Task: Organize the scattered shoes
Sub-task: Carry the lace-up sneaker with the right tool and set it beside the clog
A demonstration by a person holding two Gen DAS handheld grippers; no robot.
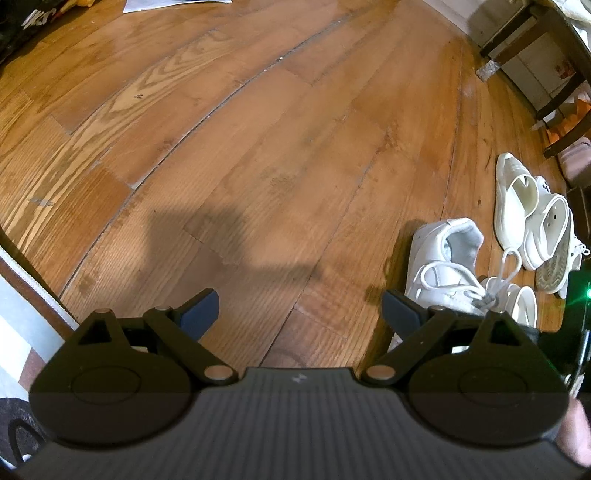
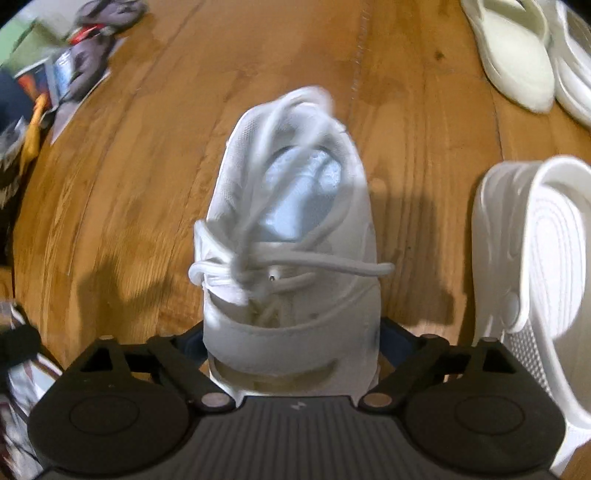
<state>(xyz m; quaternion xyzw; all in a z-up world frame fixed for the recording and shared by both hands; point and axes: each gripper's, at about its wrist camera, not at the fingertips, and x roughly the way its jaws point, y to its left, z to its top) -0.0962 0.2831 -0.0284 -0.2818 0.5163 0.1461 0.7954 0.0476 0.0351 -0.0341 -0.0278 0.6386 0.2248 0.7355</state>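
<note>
In the right wrist view a white laced sneaker (image 2: 291, 229) sits between the fingers of my right gripper (image 2: 291, 339), which is shut on its toe end; the heel points away. A white slide sandal (image 2: 532, 273) stands on its side just to the right. Another white slide (image 2: 517, 62) lies at the top right. In the left wrist view my left gripper (image 1: 299, 314) is open and empty over bare wooden floor. The white sneaker (image 1: 447, 266) lies to its right, with white slides (image 1: 515, 199) and a canvas shoe (image 1: 554, 247) beyond.
Wooden plank floor (image 1: 258, 147) fills the left wrist view. A dark table frame (image 1: 543, 74) stands at the far right. Magazines and clothes (image 2: 62, 77) lie at the left in the right wrist view. Paper (image 1: 166, 5) lies at the top.
</note>
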